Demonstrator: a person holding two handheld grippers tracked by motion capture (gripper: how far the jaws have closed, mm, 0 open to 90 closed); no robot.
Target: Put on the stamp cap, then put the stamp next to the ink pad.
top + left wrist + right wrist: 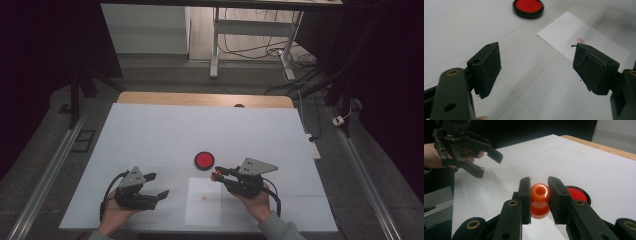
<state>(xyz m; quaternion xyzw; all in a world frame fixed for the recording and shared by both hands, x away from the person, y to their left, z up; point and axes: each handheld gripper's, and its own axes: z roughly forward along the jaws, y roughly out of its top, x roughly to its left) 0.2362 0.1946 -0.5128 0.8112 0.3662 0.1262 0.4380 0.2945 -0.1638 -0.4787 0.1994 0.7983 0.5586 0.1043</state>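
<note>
Your right gripper [539, 195] is clamping an orange stamp [539, 200] between its jaws, holding it just above the table [150, 135] beside the red ink pad [204, 160]. Your left gripper [152, 185] is hovering wide open, gripping nothing, well apart from the stamp.

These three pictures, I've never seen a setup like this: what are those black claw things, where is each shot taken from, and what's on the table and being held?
The black claws are hand-held two-jaw grippers, one in each of a person's hands. The high view looks down from above the table: the left gripper is at the left, the right gripper at the right. The other two pictures come from cameras riding on the grippers, looking along their jaws. On the white surface lie a round black dish with a red inside and a white sheet of paper bearing a small red mark. The left gripper's jaws stand wide open with nothing between them. The right gripper is shut on a small orange stamp-like piece with a hollow end.
</note>
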